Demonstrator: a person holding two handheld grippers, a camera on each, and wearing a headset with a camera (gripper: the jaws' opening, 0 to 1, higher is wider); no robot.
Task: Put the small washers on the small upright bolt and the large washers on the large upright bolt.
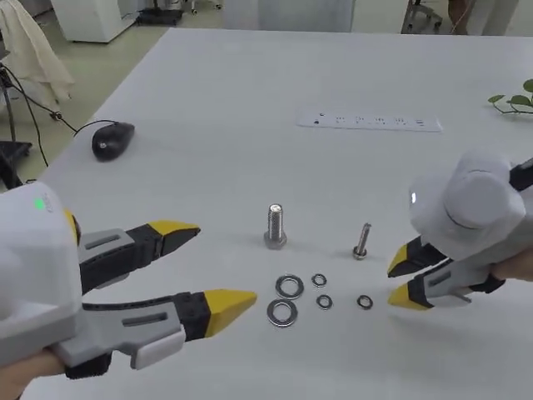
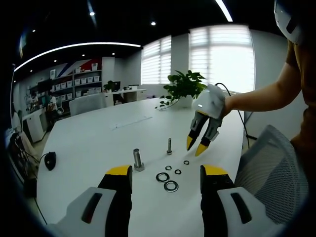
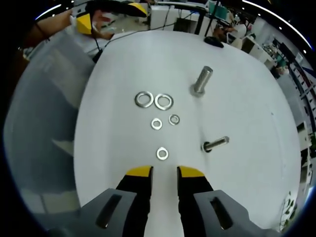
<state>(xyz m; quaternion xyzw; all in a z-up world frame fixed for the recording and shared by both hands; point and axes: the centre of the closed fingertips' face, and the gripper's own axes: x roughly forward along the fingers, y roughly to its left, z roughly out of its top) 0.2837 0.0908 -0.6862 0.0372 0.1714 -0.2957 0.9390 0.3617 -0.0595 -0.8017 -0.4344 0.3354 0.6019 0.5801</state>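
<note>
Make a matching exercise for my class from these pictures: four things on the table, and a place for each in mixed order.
Things: 1 large bolt; 2 computer mouse; 3 power strip; 4 lone small washer.
Places: A near the left edge of the table; B just ahead of the right hand-held gripper; C farthest across the table; D upright behind the two large washers.
Pairs: 1-D, 2-A, 3-C, 4-B.

The silver large bolt (image 1: 276,227) stands upright on its head at the frame centre. The thinner small bolt (image 1: 361,241) stands to its right. Below them, two large washers (image 1: 289,287) lie flat, just beside each other. Three small washers (image 1: 324,302) lie flat at their right, apart.
</note>
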